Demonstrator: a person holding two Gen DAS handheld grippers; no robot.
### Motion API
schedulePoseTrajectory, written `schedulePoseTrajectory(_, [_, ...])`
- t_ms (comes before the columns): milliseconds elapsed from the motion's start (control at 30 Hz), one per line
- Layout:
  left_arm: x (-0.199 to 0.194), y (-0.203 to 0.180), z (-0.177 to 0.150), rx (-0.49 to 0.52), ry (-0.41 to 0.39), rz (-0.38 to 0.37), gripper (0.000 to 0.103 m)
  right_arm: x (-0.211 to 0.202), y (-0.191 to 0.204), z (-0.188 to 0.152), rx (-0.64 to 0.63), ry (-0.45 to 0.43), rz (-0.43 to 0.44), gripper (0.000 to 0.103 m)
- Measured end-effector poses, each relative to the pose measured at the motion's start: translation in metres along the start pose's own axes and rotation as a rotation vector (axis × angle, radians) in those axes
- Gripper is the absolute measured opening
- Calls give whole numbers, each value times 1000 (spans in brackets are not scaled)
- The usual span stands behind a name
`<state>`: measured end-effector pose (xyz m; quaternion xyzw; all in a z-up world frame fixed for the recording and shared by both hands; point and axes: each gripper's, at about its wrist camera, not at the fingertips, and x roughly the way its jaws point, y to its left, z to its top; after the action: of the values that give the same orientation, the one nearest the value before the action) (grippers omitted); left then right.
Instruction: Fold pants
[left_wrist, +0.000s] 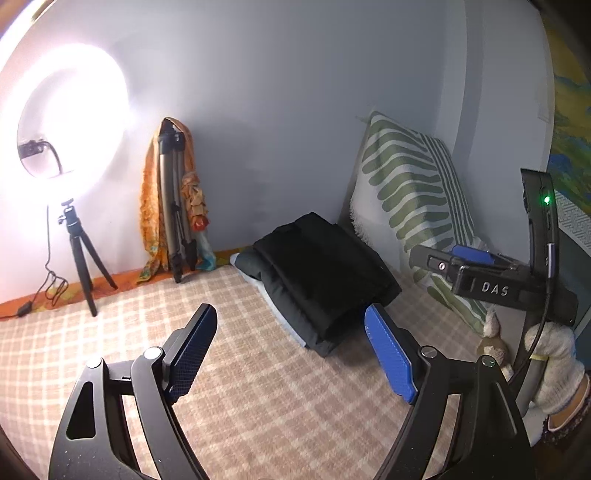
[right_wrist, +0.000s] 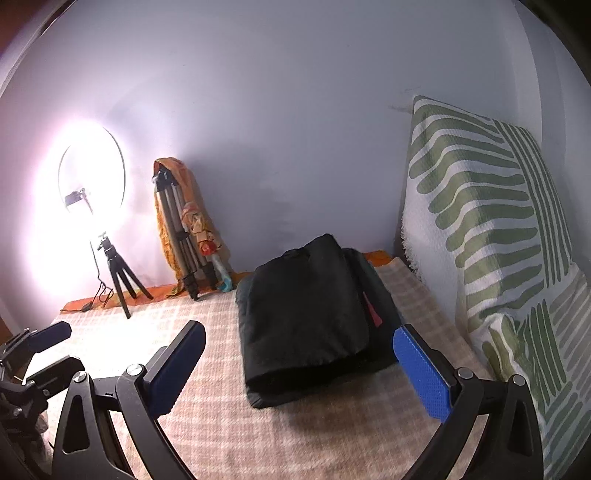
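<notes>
The black pants (left_wrist: 317, 273) lie folded in a thick stack on the checked bed cover (left_wrist: 240, 387), near the far wall. They also show in the right wrist view (right_wrist: 310, 317). My left gripper (left_wrist: 291, 350) is open and empty, held above the cover in front of the stack. My right gripper (right_wrist: 299, 362) is open and empty, just in front of the stack's near edge. The right gripper also shows in the left wrist view (left_wrist: 465, 258), to the right of the pants. The left gripper shows at the left edge of the right wrist view (right_wrist: 44, 350).
A green and white patterned pillow (right_wrist: 491, 221) leans against the wall to the right of the pants. A lit ring light on a small tripod (left_wrist: 74, 229) and a folded tripod draped in orange cloth (left_wrist: 171, 206) stand at the far left. A gloved hand (left_wrist: 550, 369) holds the right gripper.
</notes>
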<state>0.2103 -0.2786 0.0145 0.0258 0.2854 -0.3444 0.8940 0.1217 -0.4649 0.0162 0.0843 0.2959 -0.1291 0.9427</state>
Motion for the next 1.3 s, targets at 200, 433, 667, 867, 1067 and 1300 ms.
schedulePoseTrajectory(200, [-23,2,-17,-7,-8,-11,83,-16,17,-19,-2,-2,-12,103])
schedulePoseTrajectory(433, [-39,6,-42,-4,-6,-9,83,-32,38,-41,-12,-19,-28,103])
schedulePoseTrajectory(667, [-42,11,-54,-17,0,-6,83,-40,47,-57,-12,-24,-60,103])
schedulePoseTrajectory(867, [-47,8,-58,5,-20,1,83,-44,47,-67,-6,-38,-91,103])
schedulePoseTrajectory(1067, [-48,0,-61,50,-18,17,83,-48,48,-70,-8,-64,-108,103])
schedulePoseTrajectory(1300, [-50,0,-62,40,-28,84,95,-50,51,-72,5,-73,-93,103])
